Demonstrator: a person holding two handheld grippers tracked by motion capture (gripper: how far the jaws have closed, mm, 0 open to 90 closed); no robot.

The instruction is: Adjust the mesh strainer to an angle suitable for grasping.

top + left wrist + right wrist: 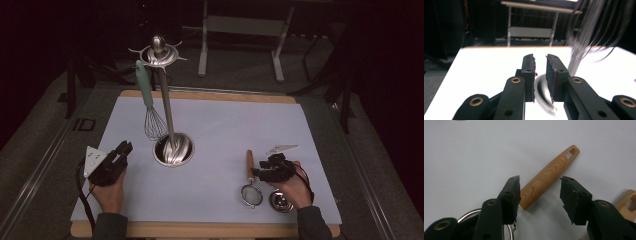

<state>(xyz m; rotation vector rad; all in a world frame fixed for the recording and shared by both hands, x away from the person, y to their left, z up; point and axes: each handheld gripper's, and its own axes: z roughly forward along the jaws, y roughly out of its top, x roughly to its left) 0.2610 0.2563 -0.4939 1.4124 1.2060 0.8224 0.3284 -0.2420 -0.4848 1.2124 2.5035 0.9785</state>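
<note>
At about eight o'clock on the pale blue mat [225,125] the left gripper [122,150] rests low, its jaws narrowly parted with nothing between them. Just past it, near the mat's centre, stands the tall steel utensil rack with a round base [173,149]; a wire whisk with a mint-green handle [149,102] already hangs from its top ring. At five o'clock the right gripper [539,195] hovers with jaws wide, straddling the wooden handle of the small mesh strainer [549,173] lying flat on the mat, pads not touching. A second wooden-handled steel utensil [281,201] lies just beside it. I judge the strainer pickup is in hand: next, lower, close on the handle and carry it to a free hook.
</note>
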